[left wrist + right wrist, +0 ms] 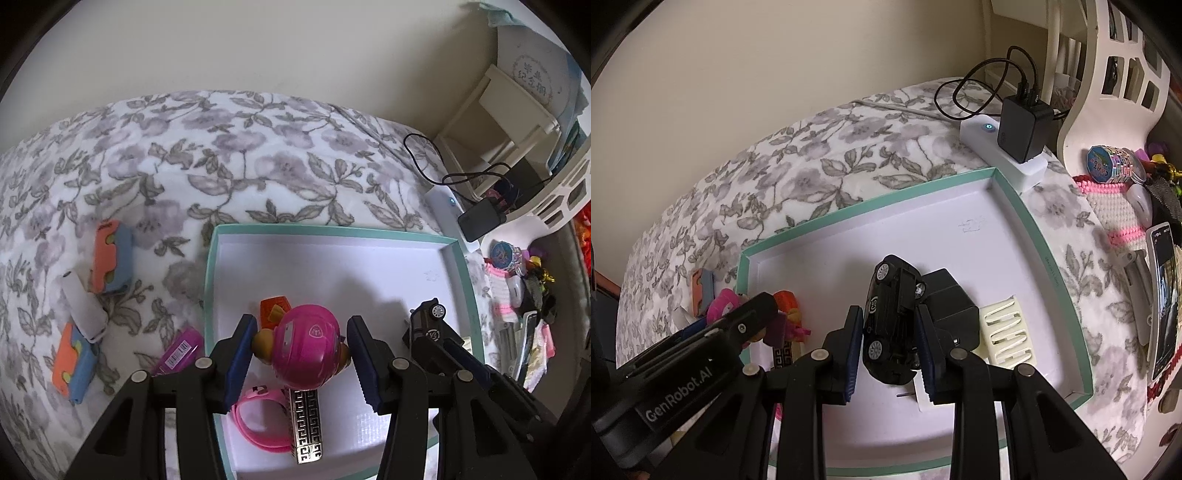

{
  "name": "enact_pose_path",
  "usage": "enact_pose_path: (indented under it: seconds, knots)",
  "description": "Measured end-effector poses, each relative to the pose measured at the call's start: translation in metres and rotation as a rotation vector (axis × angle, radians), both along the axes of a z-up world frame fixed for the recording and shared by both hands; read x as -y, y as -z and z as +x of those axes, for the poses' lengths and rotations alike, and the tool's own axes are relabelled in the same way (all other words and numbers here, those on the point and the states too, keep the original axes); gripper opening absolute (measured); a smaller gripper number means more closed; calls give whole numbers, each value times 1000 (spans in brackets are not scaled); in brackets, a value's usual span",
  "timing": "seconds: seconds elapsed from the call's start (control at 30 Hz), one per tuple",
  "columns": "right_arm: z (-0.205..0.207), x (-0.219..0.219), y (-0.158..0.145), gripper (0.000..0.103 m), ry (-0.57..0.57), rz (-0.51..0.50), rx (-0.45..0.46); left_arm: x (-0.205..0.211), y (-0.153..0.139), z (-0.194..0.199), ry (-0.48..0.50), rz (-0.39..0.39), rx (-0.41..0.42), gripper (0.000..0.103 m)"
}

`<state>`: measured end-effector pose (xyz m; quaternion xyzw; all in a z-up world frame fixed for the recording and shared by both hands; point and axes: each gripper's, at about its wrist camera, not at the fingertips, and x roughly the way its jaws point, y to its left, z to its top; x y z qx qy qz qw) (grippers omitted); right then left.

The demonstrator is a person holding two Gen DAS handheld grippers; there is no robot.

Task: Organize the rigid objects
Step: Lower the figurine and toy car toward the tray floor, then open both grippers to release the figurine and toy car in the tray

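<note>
L gripper (303, 354) apart round pink toy (308, 347), R gripper (890, 343) clamped on car (892, 321), mid-tray (1015, 192).

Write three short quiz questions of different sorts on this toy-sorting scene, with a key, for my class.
1. True or false: the right gripper has its fingers on either side of the black car.
2. Multiple choice: where is the pink toy that sits between the left gripper's fingers? A) on the floral cloth B) over the tray C) in the white basket
3. Fill in: the two orange-and-blue blocks lie ____ the tray.

Key: 1 true; 2 B; 3 outside
</note>
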<state>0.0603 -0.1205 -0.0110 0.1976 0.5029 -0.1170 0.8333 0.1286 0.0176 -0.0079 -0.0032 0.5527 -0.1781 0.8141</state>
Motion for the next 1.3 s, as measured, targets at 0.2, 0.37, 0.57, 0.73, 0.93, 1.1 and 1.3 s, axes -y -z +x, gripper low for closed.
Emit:
enact_pose_path:
  seconds: [0.2, 0.37, 0.57, 0.73, 0.93, 1.1, 1.3]
  knots:
    - [0, 1, 1, 30, 3, 6, -9, -1, -1, 0, -4, 10, 0, 61]
    - [-1, 2, -4, 30, 9, 1, 1, -4, -7, 1, -13, 3, 8, 67]
    - [-3, 5, -10, 43, 26, 6, 16, -8, -15, 2, -29, 5, 24, 72]
    - [-6, 6, -19, 44, 35, -8, 37, -13, -26, 2, -41, 7, 47, 75]
    - [-9, 7, -32, 53, 46, -28, 73, -20, -37, 2, -68, 29, 88, 83]
    - [-10, 7, -35, 58, 53, -49, 85, -32, -40, 6, -112, 63, 112, 101]
    - [-10, 7, -38, 79, 61, -59, 108, -48, -43, 10, -168, 81, 136, 103]
